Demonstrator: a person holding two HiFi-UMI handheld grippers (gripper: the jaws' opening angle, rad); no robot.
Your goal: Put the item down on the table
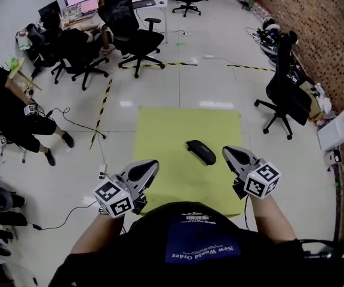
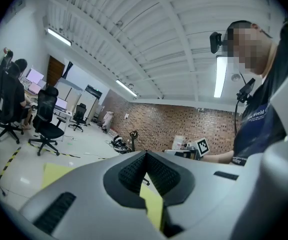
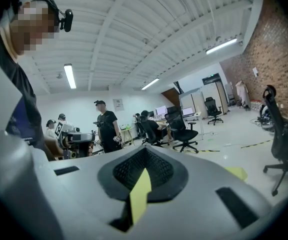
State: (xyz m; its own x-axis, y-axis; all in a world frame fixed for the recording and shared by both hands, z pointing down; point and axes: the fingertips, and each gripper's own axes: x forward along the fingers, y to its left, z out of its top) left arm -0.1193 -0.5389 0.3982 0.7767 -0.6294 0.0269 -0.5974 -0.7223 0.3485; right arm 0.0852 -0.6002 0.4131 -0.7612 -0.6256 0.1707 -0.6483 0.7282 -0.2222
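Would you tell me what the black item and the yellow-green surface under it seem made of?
Black item: likely a matte plastic or fabric shell, given its rounded form and dull sheen; too small to settle. Yellow-green surface: a flat, matte sheet, perhaps cloth or laminate; even colour, no glare.

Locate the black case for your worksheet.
Head view: the black case lies on the yellow-green table, right of its centre, just left of the right gripper and apart from it.

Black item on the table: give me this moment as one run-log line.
black item: lying on yellow table, untouched | left gripper: shut, empty | right gripper: shut, empty
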